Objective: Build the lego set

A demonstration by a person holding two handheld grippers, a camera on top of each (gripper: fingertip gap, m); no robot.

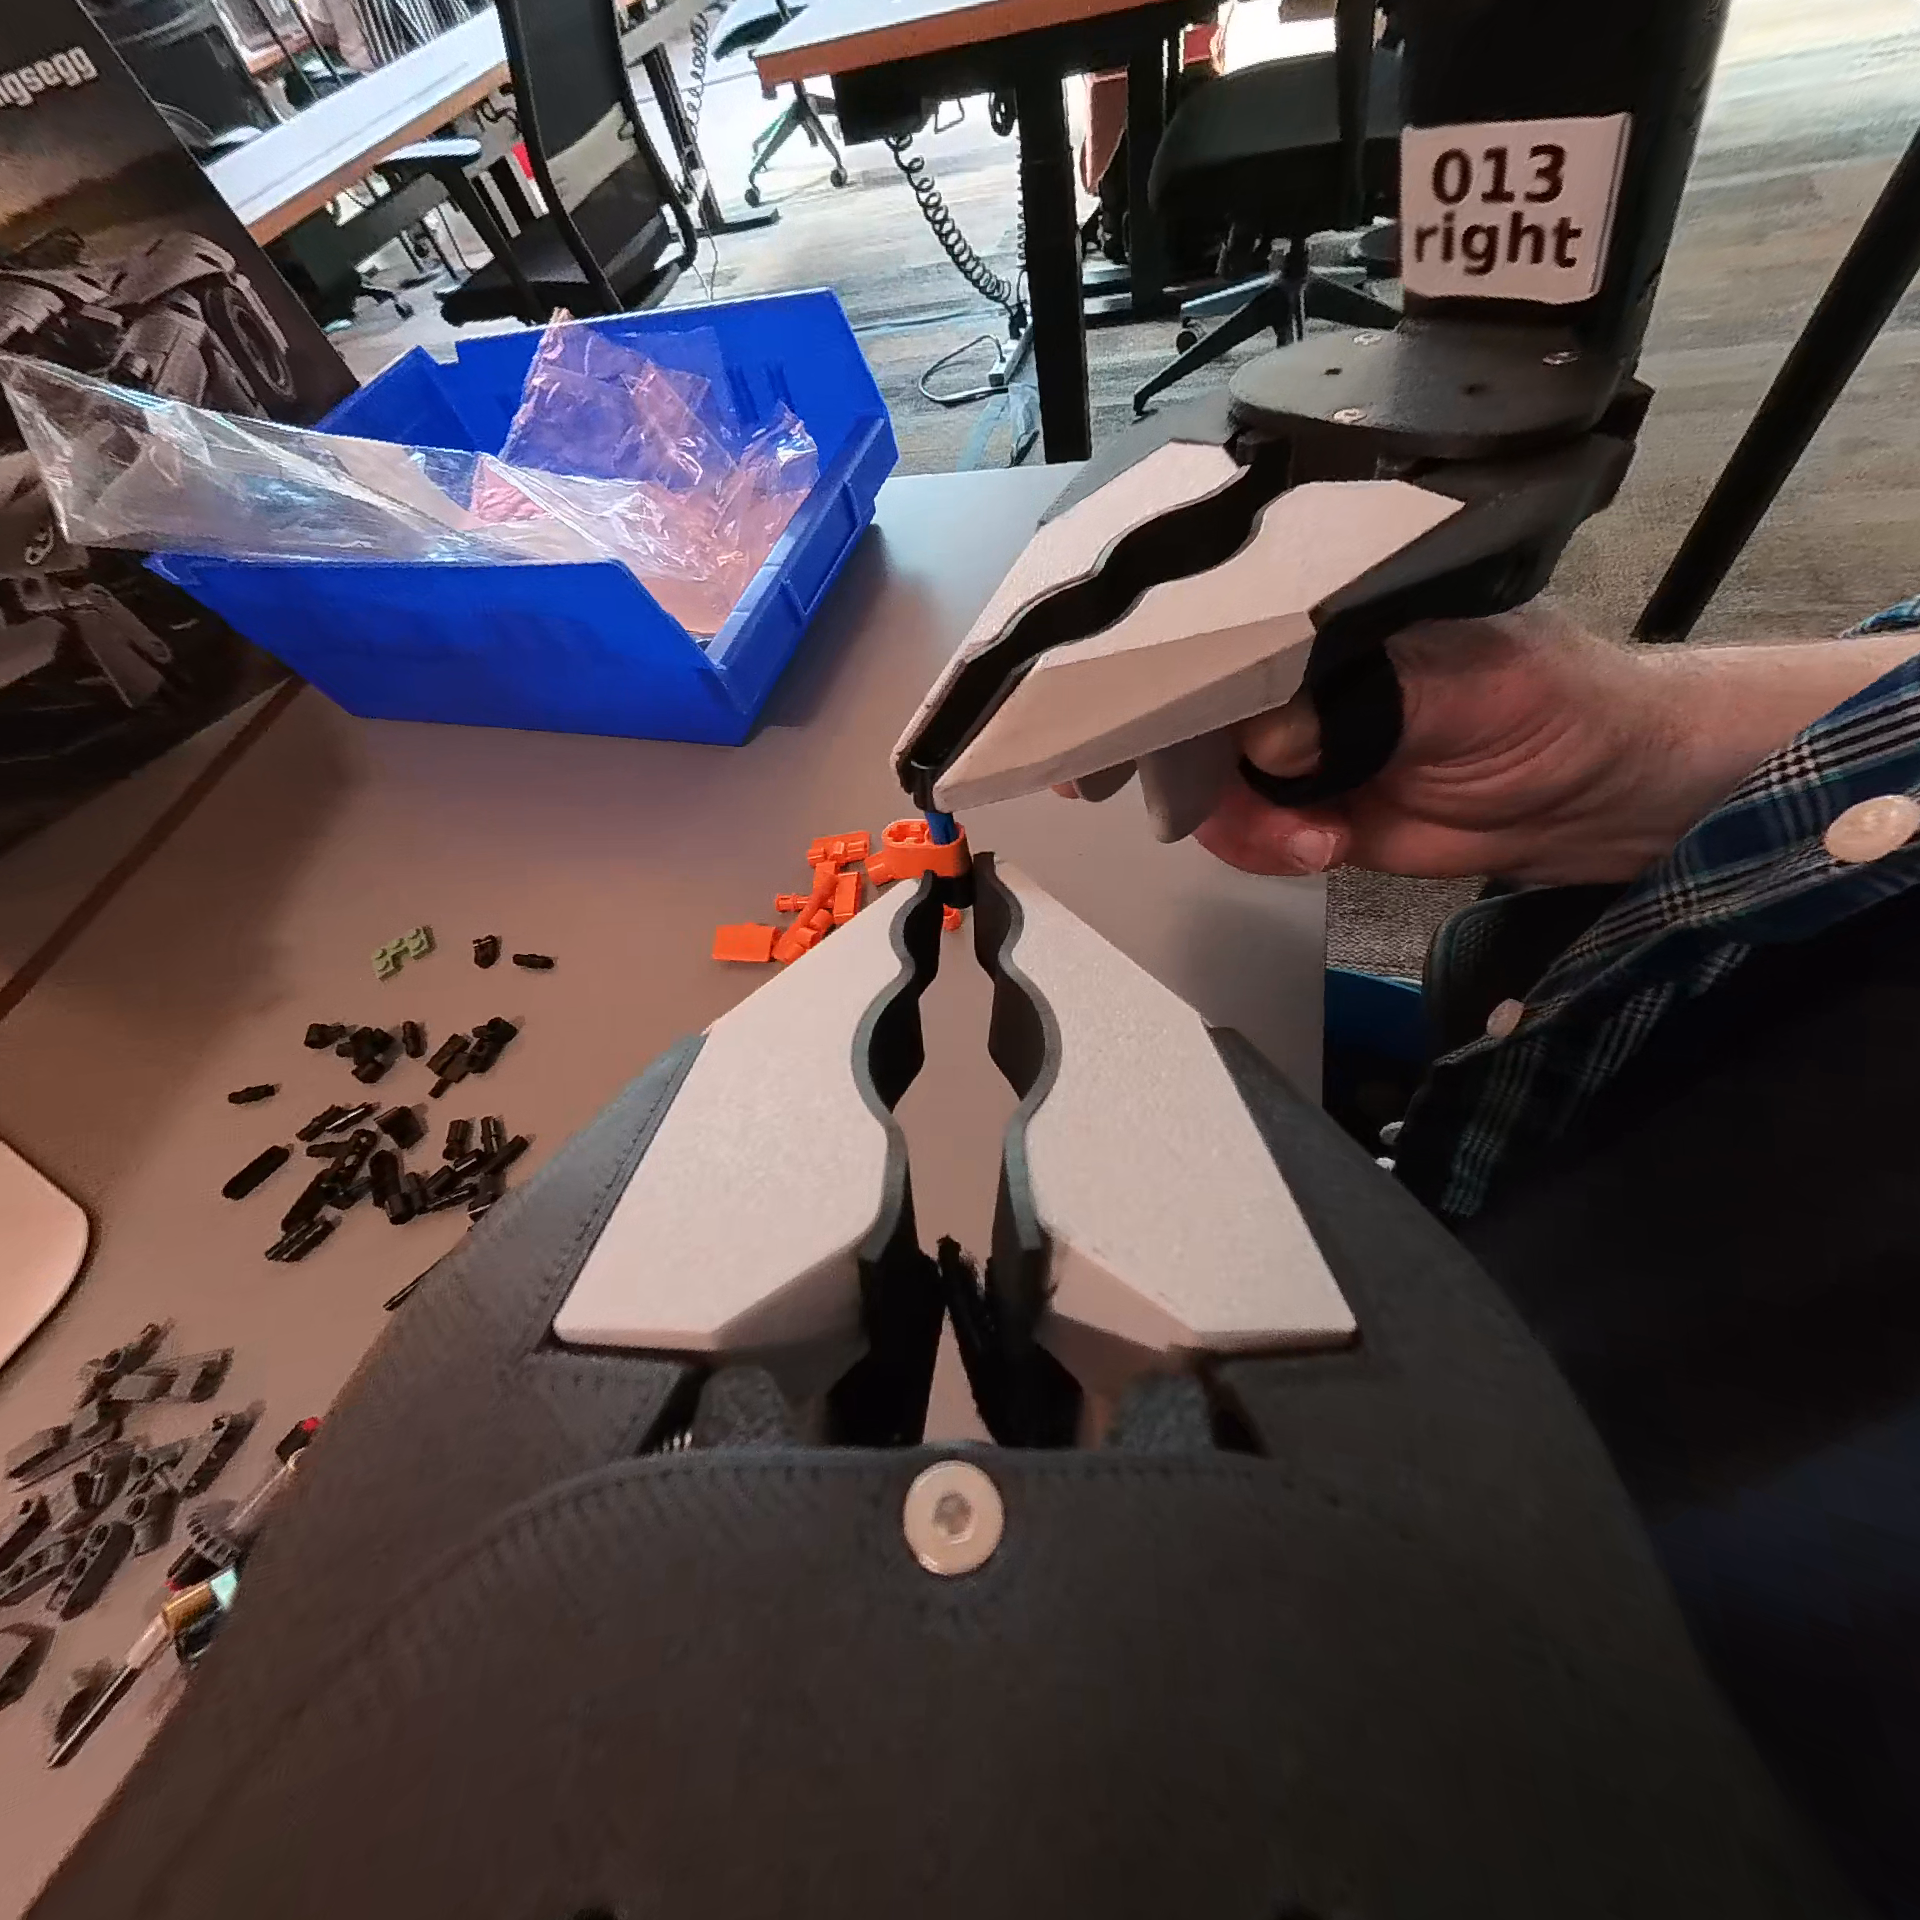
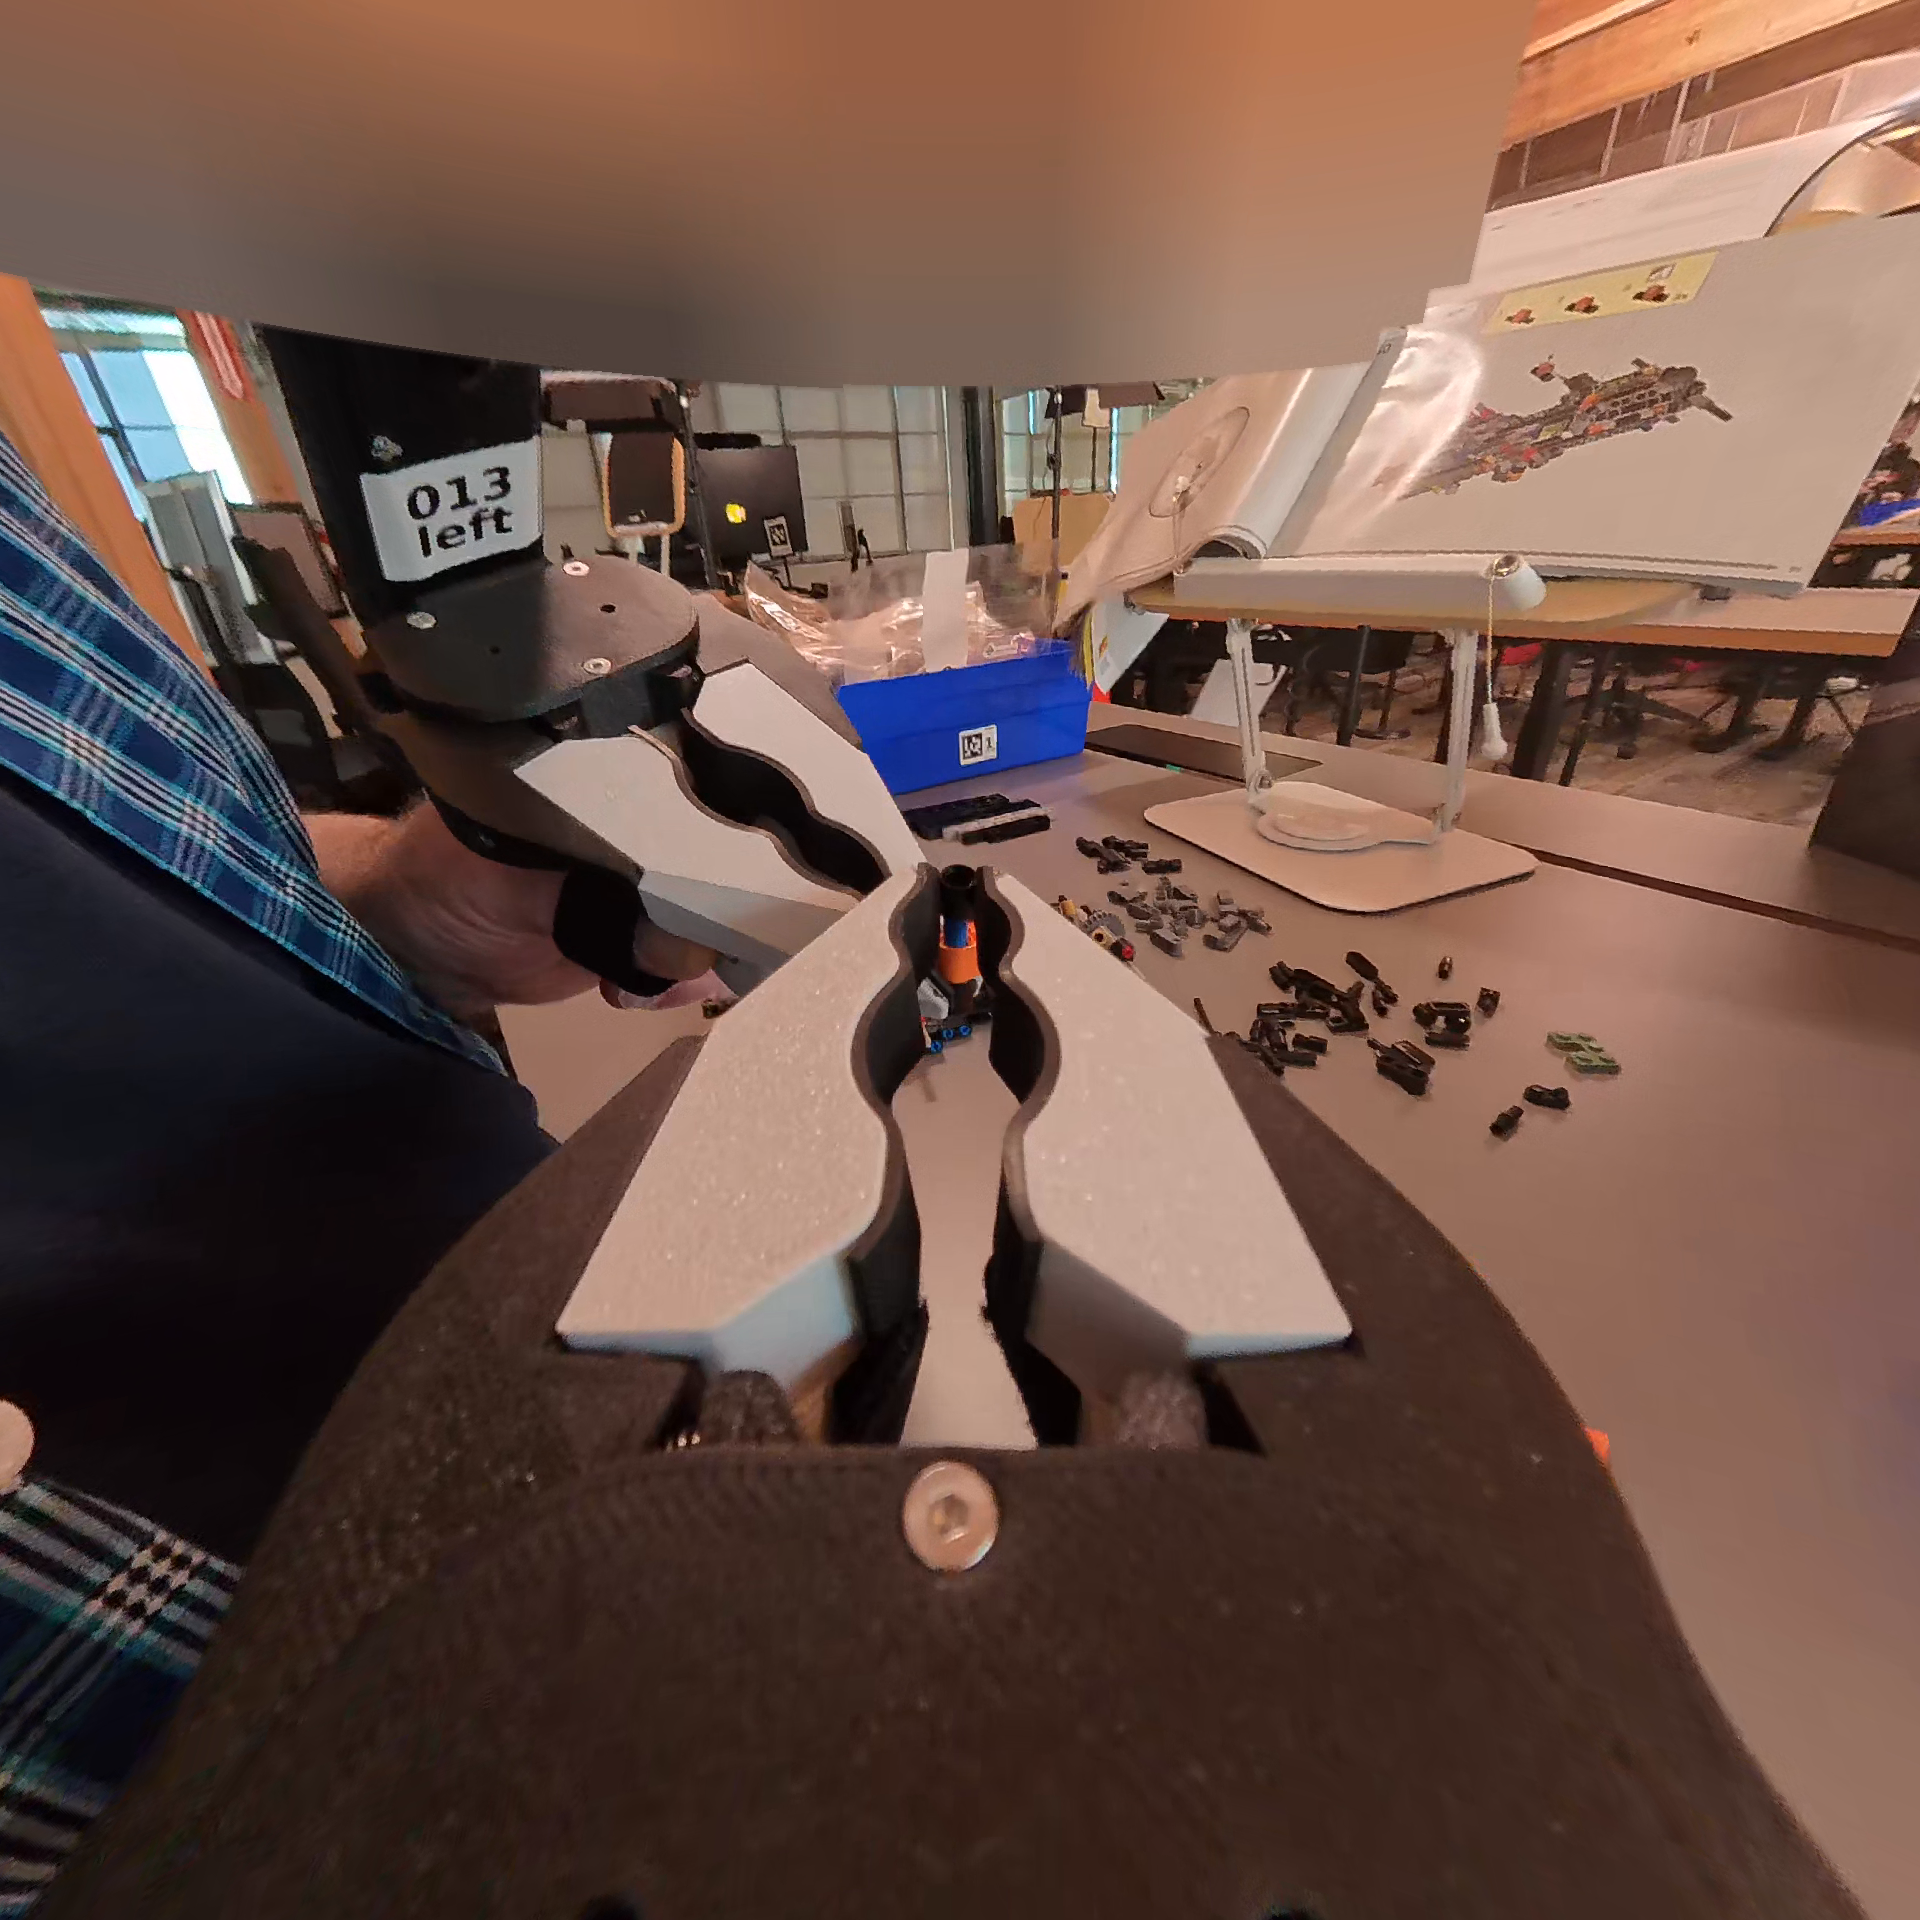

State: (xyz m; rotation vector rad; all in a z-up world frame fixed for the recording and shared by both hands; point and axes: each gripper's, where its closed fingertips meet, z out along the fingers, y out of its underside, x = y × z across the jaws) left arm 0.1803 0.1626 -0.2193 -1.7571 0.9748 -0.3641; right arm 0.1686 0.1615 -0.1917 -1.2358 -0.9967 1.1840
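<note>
Here both tools pinch 1 orange-and-blue piece (image 1: 928, 844); only the right wrist view shows the instruction booklet (image 2: 1538, 457).

An orange connector (image 1: 923, 844) rides a blue pin (image 1: 943, 823); at ten o'clock a blue bin (image 1: 582, 623); black pieces (image 1: 384, 1143) at eight; blue plaid sleeve (image 1: 1714, 914) at three.

A white label (image 1: 1507, 208) with black printed characters sat on the mount above the right claw (image 1: 928, 779), and a matching label (image 2: 457, 520) above the left claw (image 2: 896, 875). A dark box (image 1: 62, 208) bore pale lettering; a blue bin (image 2: 1023, 717) carried a square coded sticker (image 2: 977, 745).
</note>
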